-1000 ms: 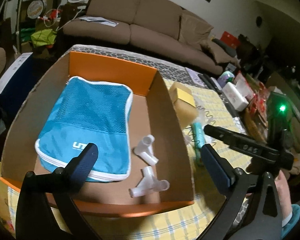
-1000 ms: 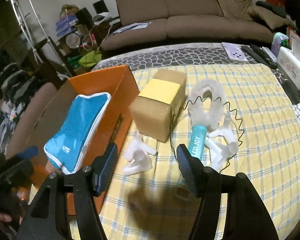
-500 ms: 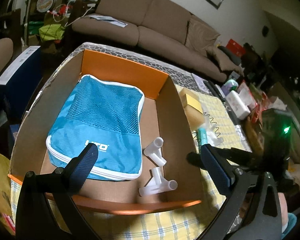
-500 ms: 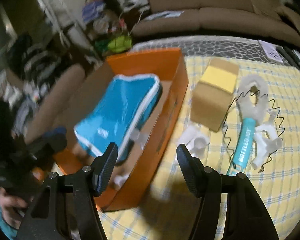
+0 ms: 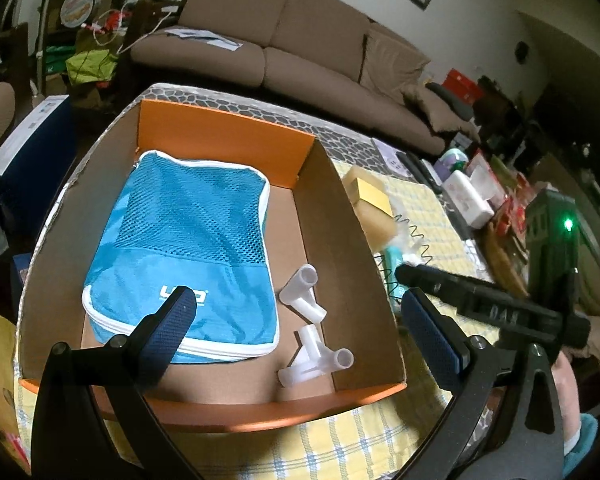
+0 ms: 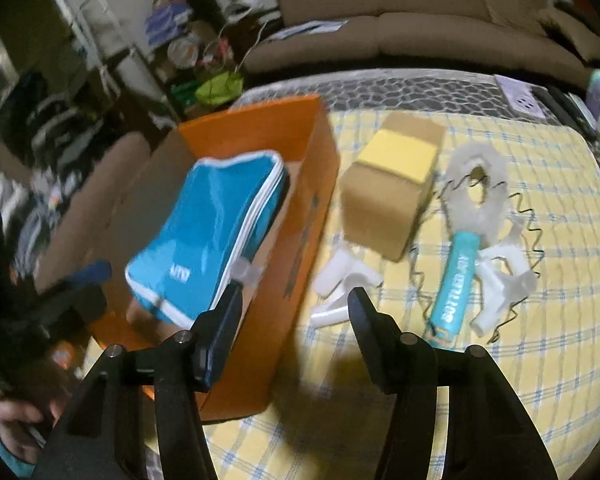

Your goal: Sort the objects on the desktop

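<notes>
Left gripper [image 5: 296, 312] spread wide above the orange box [image 5: 228, 140] holding a blue pouch [image 5: 184, 252]. Right gripper [image 6: 296, 304] likewise wide, empty, near a white connector [image 6: 340, 276].

- Left gripper [image 5: 300, 320]: jaws spread wide, nothing between the blue-padded fingers [image 5: 176, 316]; held raised, angled downward.
- Right gripper [image 6: 294, 318]: jaws spread wide, nothing gripped; also raised and angled downward.
- Right gripper shows in the left wrist view at far right, green light lit on its body.
</notes>
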`<move>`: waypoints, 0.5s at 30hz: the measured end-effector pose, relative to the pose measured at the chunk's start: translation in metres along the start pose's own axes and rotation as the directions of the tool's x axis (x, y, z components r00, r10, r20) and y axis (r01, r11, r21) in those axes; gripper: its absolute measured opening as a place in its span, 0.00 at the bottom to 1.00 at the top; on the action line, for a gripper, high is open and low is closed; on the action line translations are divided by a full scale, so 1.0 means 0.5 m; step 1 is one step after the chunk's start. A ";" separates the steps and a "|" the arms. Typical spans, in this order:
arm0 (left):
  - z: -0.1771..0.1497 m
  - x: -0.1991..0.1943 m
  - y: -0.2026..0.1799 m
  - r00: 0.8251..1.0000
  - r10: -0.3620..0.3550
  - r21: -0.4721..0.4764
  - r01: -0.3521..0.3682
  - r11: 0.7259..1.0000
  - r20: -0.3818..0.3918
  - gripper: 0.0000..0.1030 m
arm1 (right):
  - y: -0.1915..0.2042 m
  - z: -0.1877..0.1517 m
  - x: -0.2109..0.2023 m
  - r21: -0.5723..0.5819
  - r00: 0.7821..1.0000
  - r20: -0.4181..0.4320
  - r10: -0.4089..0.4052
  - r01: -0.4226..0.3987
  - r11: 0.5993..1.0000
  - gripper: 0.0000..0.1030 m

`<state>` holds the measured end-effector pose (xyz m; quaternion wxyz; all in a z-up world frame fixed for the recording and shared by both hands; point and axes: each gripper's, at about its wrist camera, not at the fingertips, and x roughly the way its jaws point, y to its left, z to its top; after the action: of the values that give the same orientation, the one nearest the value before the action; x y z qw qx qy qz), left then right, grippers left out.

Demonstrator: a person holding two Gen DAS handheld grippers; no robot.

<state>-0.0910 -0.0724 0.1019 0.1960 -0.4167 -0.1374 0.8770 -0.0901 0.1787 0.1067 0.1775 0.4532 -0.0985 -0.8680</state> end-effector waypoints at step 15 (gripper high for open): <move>-0.001 0.006 -0.009 1.000 -0.008 0.015 0.008 1.000 -0.007 1.00 | -0.023 -0.021 0.088 -0.109 0.988 -0.015 -0.153 0.151 0.983 0.37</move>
<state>-0.0910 -0.0670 0.1014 0.2033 -0.4175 -0.1318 0.8758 -0.1070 0.1718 0.0640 0.1359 0.4594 -0.0149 -0.8776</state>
